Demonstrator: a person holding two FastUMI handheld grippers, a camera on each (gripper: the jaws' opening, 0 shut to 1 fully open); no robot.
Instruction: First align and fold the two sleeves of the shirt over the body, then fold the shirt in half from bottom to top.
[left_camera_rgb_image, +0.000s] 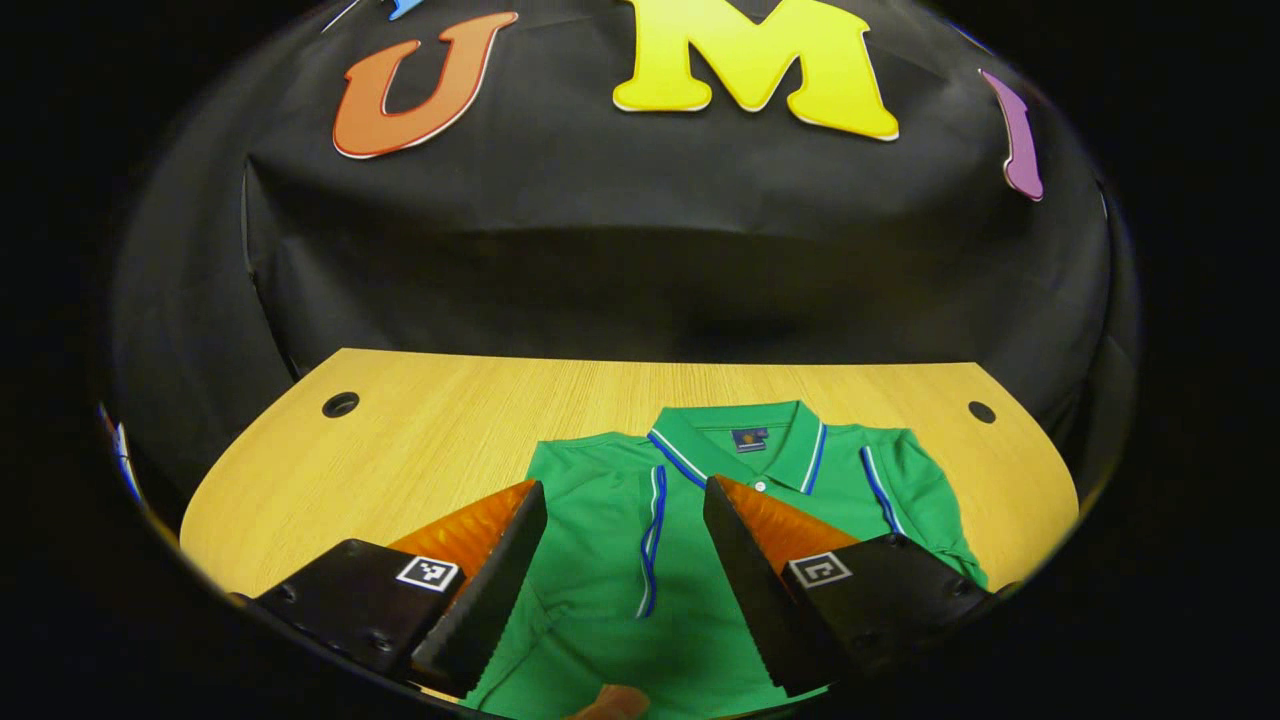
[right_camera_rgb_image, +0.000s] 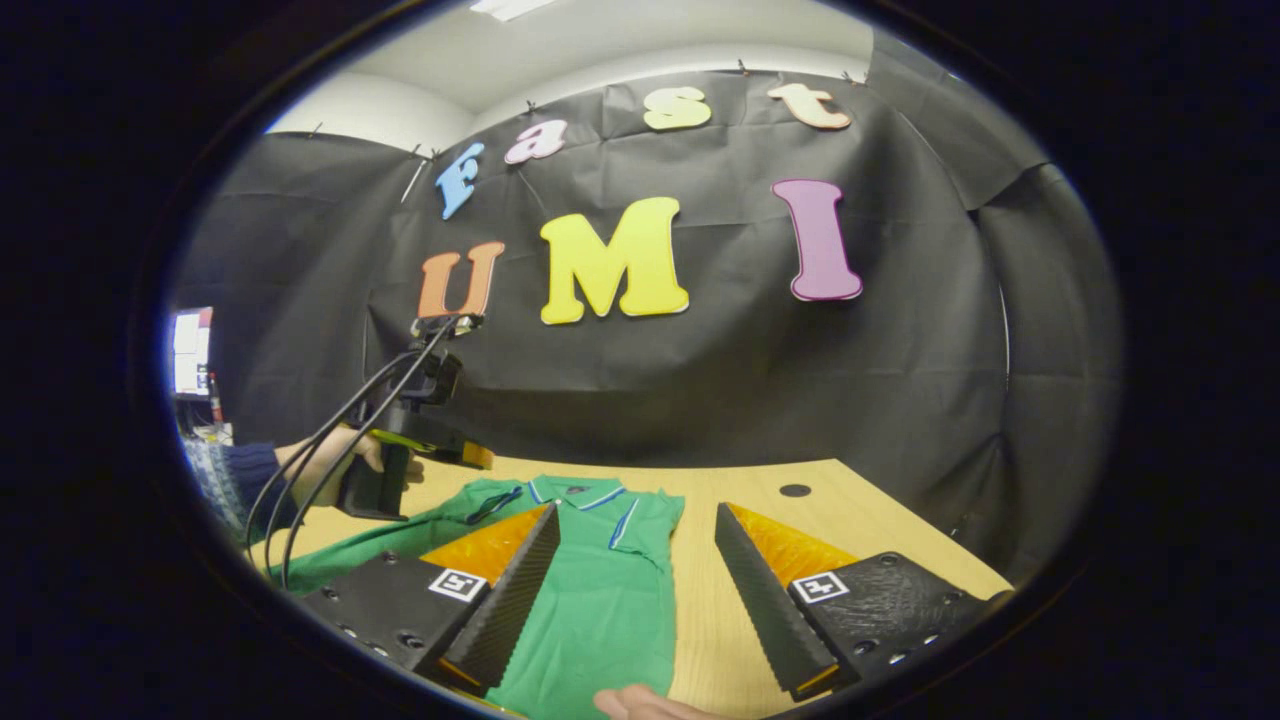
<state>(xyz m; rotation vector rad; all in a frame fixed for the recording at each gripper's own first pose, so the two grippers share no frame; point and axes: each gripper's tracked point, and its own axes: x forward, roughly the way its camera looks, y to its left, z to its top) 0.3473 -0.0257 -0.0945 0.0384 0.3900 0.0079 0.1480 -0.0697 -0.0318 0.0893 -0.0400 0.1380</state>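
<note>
One green polo shirt (left_camera_rgb_image: 700, 560) lies flat on one wooden table (left_camera_rgb_image: 430, 440), collar toward the booth's black cloth wall (left_camera_rgb_image: 640, 260). The fabric is a fine knit with blue-and-white striped trim along the collar (left_camera_rgb_image: 745, 455) and on both sleeve cuffs. Two sleeves are counted: in the left gripper view one sleeve (left_camera_rgb_image: 610, 500) lies folded across the chest, its trim running down the body, and the other sleeve (left_camera_rgb_image: 925, 500) lies out at the shoulder. The tabletop shows a pale straight grain, rounded corners and two round cable holes (left_camera_rgb_image: 340, 405). Two grippers are present. The left gripper (left_camera_rgb_image: 625, 510) hangs above the shirt body, its two wedge-shaped fingers set wide apart with nothing between them; the finger faces are ribbed. The right gripper (right_camera_rgb_image: 637, 530) is likewise spread wide and empty, over the shirt's edge and bare wood. In the right gripper view a hand (right_camera_rgb_image: 335, 460) grips the other gripper's handle, with cables trailing from it.
</note>
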